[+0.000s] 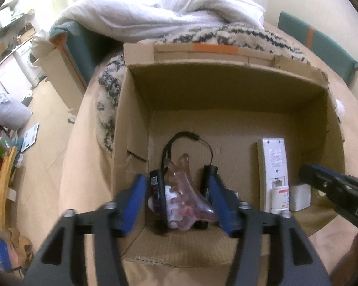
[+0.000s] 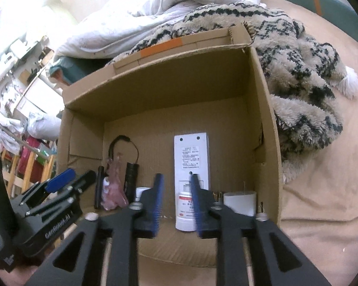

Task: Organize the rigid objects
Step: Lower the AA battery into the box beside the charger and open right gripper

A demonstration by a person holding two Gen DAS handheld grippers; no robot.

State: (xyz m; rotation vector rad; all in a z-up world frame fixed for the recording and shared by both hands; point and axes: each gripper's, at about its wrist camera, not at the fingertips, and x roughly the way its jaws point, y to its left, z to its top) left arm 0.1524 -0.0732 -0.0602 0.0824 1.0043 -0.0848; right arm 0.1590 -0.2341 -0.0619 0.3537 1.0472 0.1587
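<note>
Inside the open brown cardboard box (image 1: 226, 90), the left gripper (image 1: 179, 202) stands wide open around a translucent pink plastic piece (image 1: 191, 197), apparently just placed. The right gripper (image 2: 176, 205), half open, frames a white bottle (image 2: 185, 209); closing comes next.

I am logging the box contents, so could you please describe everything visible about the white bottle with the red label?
The white bottle stands upright on the floor of the cardboard box, near its open front. It looks like smooth plastic, with a narrower neck and cap on top and a label bearing a red band and small print. The white remote lies just behind it; contact is unclear. The right gripper is open, its blue pads flanking the bottle without visibly touching.
</note>
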